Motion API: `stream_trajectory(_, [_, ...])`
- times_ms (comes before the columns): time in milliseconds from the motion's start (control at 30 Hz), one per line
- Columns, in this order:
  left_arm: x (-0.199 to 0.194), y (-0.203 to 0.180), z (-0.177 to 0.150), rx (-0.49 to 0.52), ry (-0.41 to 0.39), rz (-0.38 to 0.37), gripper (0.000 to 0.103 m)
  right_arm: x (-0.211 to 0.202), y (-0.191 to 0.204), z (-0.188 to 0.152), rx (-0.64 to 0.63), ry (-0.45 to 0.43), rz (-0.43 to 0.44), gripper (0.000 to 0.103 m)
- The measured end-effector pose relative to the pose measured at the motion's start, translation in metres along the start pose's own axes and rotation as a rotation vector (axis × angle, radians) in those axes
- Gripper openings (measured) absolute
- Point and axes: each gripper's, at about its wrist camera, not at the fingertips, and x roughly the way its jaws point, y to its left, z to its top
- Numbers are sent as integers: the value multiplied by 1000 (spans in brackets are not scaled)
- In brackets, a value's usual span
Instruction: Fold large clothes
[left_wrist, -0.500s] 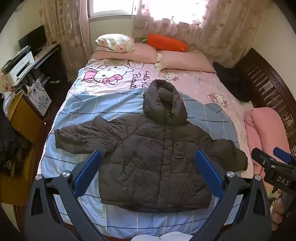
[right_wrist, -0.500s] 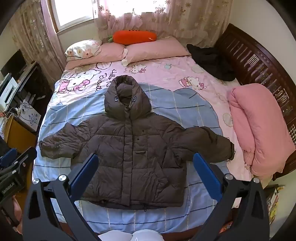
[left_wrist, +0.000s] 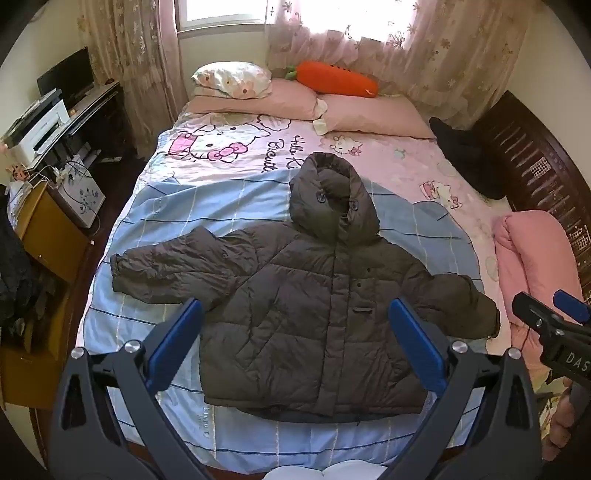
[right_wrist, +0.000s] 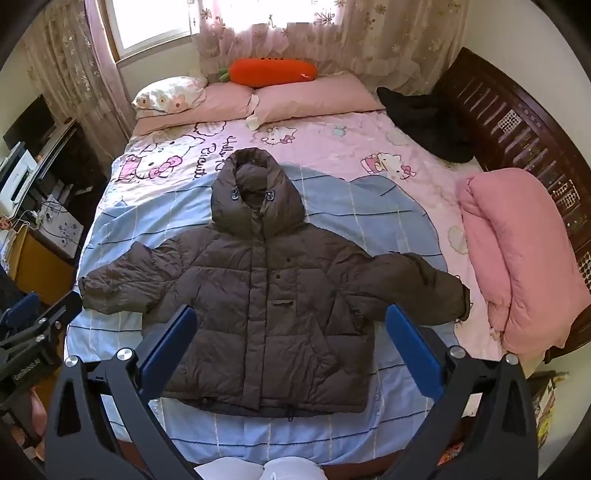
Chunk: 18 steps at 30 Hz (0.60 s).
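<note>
Both wrist cams sit above the foot of the bed (left_wrist: 110, 332), pitched steeply down and facing the headboard-end window. The left view looks from slightly left, with the right gripper (left_wrist: 554, 325) poking in at its right edge. The right view looks from slightly right, with the left gripper (right_wrist: 33, 325) at its left edge. Both stand well back and share the whole bed, the spread puffer jacket (left_wrist: 314, 314) (right_wrist: 266, 314), pillows and carrot plush (left_wrist: 336, 79).
</note>
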Motion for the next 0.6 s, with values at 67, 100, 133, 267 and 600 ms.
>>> stream_trajectory(67, [1,0,0,-3,3,-6,101,0,-1,2,-3,5,-6,102])
stream_trajectory(100, [1,0,1,-3,3,-6,101,0,-2,3,-3,7,-10,102])
stream_trajectory(133, [1,-1,1,-2,2,-6,101,0,-3,4,-2,9,-8,102])
stream_trajectory(267, [1,-1,0,4,2,-5,101,0,-3,5,3,2,4,102])
stream_trajectory(600, [8,-2,-2,6,15,-8,101,1,-5,5,-2,-2,0,102])
